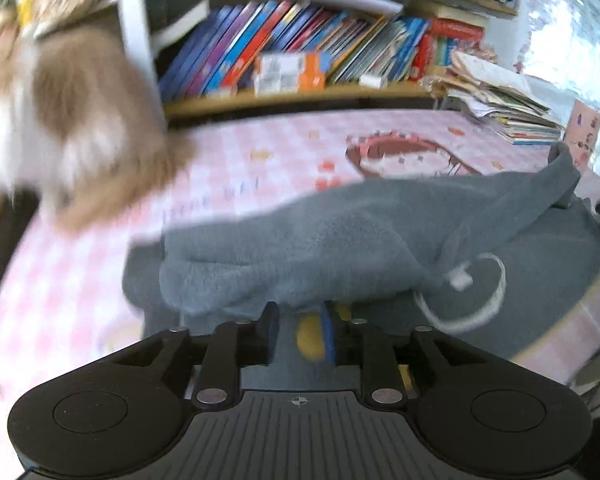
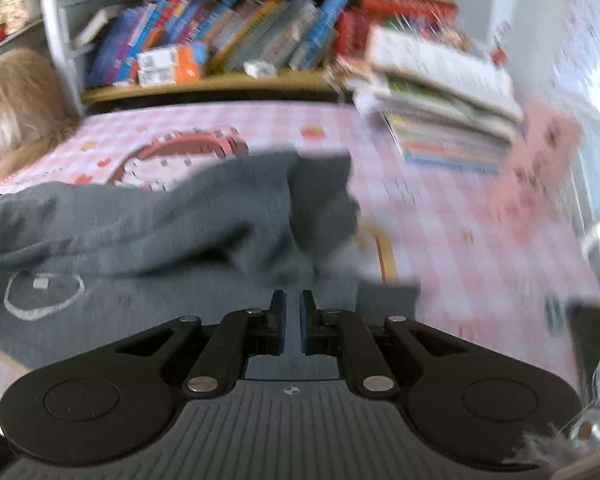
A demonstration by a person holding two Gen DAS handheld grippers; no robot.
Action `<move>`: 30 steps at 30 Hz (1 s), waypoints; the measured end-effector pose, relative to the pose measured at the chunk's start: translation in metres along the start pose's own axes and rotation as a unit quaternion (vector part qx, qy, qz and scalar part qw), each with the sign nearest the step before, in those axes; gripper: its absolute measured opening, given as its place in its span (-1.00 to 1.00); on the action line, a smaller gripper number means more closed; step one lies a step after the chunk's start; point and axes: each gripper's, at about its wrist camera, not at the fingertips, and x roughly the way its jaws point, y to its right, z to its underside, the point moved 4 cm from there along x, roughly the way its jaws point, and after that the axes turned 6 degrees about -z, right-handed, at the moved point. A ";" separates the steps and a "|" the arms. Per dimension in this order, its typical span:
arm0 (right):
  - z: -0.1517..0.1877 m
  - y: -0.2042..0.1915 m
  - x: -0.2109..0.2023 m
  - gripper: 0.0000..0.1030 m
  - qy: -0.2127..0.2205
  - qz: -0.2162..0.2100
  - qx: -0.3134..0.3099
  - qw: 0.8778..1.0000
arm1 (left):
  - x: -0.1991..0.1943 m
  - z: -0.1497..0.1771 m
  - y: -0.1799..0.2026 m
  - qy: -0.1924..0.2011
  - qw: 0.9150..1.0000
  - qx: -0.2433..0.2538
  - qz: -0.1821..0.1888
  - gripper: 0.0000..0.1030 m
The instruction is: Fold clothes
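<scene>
My grey garment (image 1: 340, 240) lies rumpled on the pink checked table (image 1: 240, 168), one fold heaped over the rest. My left gripper (image 1: 300, 320) sits at its near edge, fingers apart with grey cloth and a yellow patch between them; whether they pinch it I cannot tell. My right gripper (image 2: 293, 312) hovers over the garment's near hem, nearly closed on nothing. Beyond the garment stand a bookshelf (image 1: 300, 40), a paper stack (image 2: 440, 112) and a furry brown toy (image 1: 80, 120).
</scene>
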 end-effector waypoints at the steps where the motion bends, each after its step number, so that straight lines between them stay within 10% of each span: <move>1: 0.006 0.002 -0.001 -0.86 -0.006 0.000 0.017 1.000 | 0.000 0.007 -0.002 -0.013 1.000 -0.017 0.009 -0.20; 5: 0.020 0.005 -0.005 -0.64 -0.020 -0.015 0.089 0.996 | -0.001 0.025 -0.024 -0.037 0.983 -0.168 0.060 0.08; 7: 0.018 0.003 -0.005 -0.17 -0.020 -0.032 0.121 0.992 | 0.003 0.028 -0.043 -0.041 0.955 -0.282 0.085 0.33; 11: -0.002 -0.007 0.000 0.01 -0.016 -0.060 0.168 0.984 | 0.018 0.035 -0.078 -0.038 0.877 -0.463 0.120 0.37; 13: -0.015 -0.010 0.003 0.06 -0.016 -0.068 0.198 0.978 | 0.026 0.036 -0.087 -0.031 0.857 -0.501 0.117 0.35; 16: -0.041 -0.008 0.007 0.07 -0.003 -0.083 0.266 0.961 | 0.036 0.033 -0.089 -0.034 0.861 -0.500 0.089 0.23; 21: -0.082 0.008 0.017 0.13 0.019 -0.082 0.375 0.923 | 0.048 0.035 -0.090 -0.040 0.855 -0.512 0.074 -0.78; 25: -0.097 0.023 0.036 0.12 -0.001 -0.046 0.430 0.902 | 0.046 0.034 -0.092 -0.023 0.858 -0.509 0.067 -0.90; 30: -0.096 0.028 0.050 0.06 -0.045 0.033 0.427 0.903 | 0.032 0.033 -0.100 0.001 0.863 -0.500 0.065 -0.90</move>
